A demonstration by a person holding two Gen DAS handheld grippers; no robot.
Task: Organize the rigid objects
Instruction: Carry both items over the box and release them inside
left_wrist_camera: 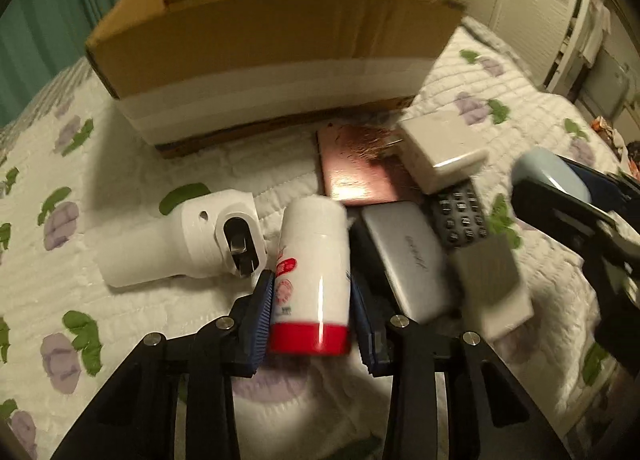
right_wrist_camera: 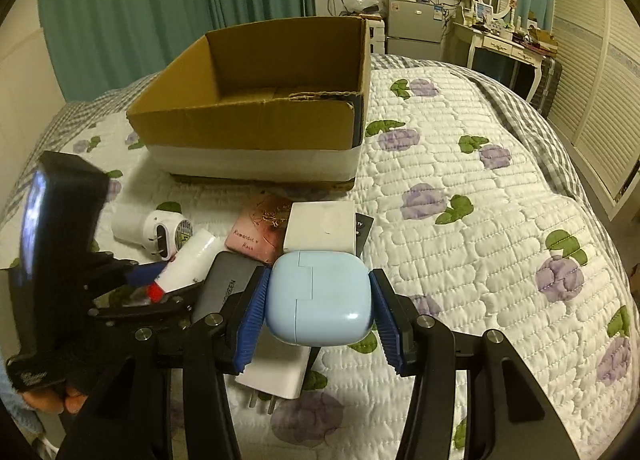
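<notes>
My left gripper (left_wrist_camera: 311, 296) is shut on a white bottle with a red cap (left_wrist_camera: 310, 272), held just above the bed; the bottle also shows in the right wrist view (right_wrist_camera: 188, 260). My right gripper (right_wrist_camera: 318, 300) is shut on a light blue rounded case (right_wrist_camera: 320, 296), lifted over the pile; in the left wrist view the case (left_wrist_camera: 550, 176) is at the far right. An open cardboard box (left_wrist_camera: 272, 48) (right_wrist_camera: 256, 116) stands behind the pile and looks empty in the right wrist view.
On the quilted bed (right_wrist_camera: 480, 240) lie a white plug adapter (left_wrist_camera: 208, 236), a pink notebook (left_wrist_camera: 356, 172), a white box (left_wrist_camera: 440, 152), a grey case (left_wrist_camera: 408, 252), a remote (left_wrist_camera: 460, 216) and a white charger (right_wrist_camera: 276, 372). A dresser (right_wrist_camera: 504, 44) stands beyond.
</notes>
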